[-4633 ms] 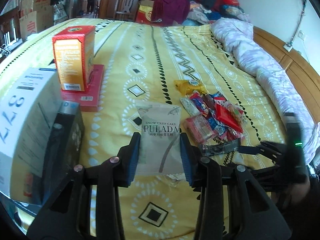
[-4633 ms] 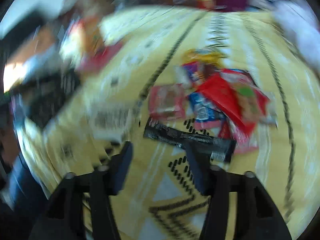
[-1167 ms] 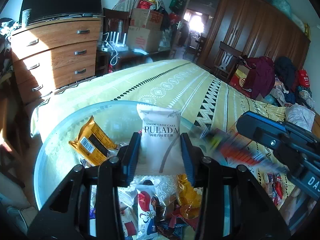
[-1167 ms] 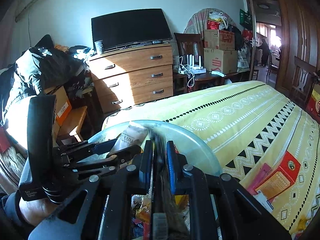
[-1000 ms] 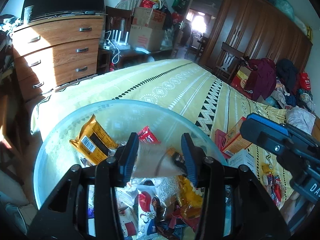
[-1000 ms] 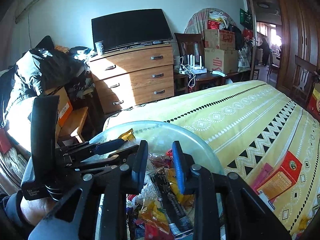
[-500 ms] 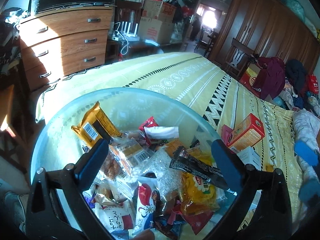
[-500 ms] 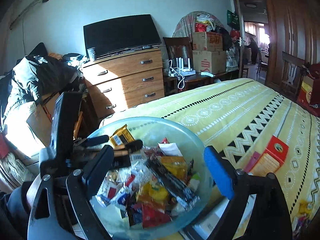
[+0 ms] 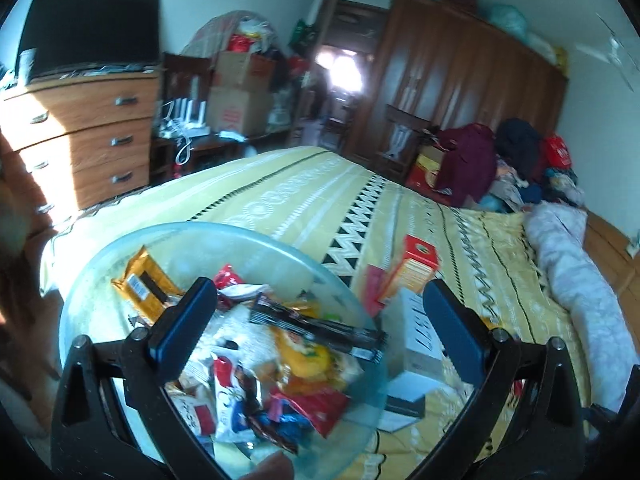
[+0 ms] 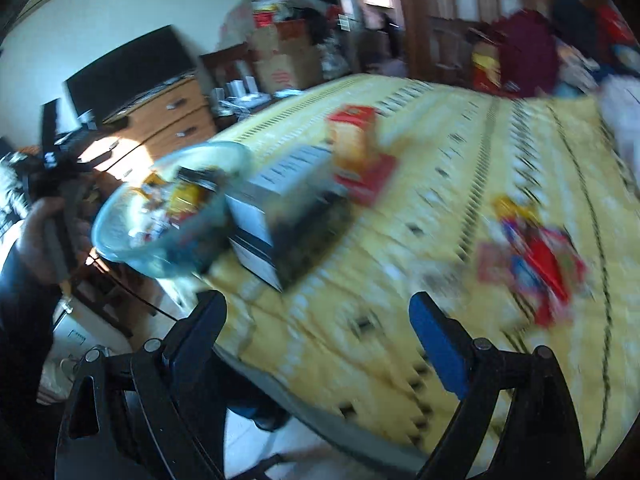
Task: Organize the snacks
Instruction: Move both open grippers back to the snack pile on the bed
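Snack bowl (image 9: 120,252) below wide-open L gripper (image 9: 320,320).

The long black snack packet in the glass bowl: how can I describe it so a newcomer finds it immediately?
Start at the yellow patterned bed, then find the glass bowl at its near corner. The black packet lies on top of the heap, slanting toward the bowl's right rim. It is the only long, narrow, dark wrapper among bright, crumpled ones.
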Demonstrator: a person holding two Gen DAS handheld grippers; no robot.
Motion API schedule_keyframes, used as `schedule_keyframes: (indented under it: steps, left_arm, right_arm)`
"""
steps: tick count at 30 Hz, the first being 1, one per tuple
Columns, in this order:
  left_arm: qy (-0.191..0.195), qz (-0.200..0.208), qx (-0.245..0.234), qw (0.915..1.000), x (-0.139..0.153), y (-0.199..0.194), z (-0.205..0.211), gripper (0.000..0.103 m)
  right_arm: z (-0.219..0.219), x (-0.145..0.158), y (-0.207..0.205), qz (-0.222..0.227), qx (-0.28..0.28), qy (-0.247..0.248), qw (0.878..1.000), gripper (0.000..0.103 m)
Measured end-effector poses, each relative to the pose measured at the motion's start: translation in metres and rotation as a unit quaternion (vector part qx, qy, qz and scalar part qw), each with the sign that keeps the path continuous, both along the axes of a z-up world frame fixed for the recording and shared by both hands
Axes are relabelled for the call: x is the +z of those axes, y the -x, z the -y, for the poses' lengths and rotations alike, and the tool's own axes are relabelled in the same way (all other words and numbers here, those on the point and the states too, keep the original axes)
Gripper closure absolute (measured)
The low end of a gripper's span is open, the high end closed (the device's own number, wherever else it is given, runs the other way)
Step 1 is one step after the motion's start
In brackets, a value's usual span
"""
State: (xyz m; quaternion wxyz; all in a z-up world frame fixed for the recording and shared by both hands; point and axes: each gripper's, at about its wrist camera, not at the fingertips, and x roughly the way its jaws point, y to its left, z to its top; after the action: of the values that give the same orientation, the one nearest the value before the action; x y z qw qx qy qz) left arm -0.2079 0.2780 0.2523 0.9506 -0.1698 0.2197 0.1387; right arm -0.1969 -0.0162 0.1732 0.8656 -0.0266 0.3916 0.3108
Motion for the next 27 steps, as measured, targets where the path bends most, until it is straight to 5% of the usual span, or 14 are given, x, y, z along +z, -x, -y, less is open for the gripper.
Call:
schedule_keyframes:
  steps: [7,13,18,22,27]
  left_arm:
    - [-0.063,-0.04,-0.112,0.9909,0.008,-0.034,0.08,0.0]
    - [-0.061,-0.051,-0.181,0.9803,-0.003,-0.081,0.138,0.0]
    - [-0.066,-0.088,-0.23,0.967,-0.029,-0.107,0.182,0.0]
    - [-0.072,-0.115,-0.264,0.9549,-0.047,-0.121,0.214,0.0]
    - [-0.089,-0.138,-0.284,0.9448,-0.063,-0.128,0.233,0.0]
  right_arm:
    - [0.133,-0.029,0.02,-0.048,-0.144,-0.049,0.987,0.009]
    - [0.191,-0.045,-0.009,-0.072,-0.202,-0.114,0.97,0.009]
    - [0.23,-0.055,-0.08,-0.068,-0.203,-0.174,0.961,0.033]
    - [0.266,-0.076,-0.167,-0.075,-0.221,-0.192,0.953,0.035]
    - [0.297,-0.119,-0.268,-0.112,-0.24,-0.156,0.951,0.035]
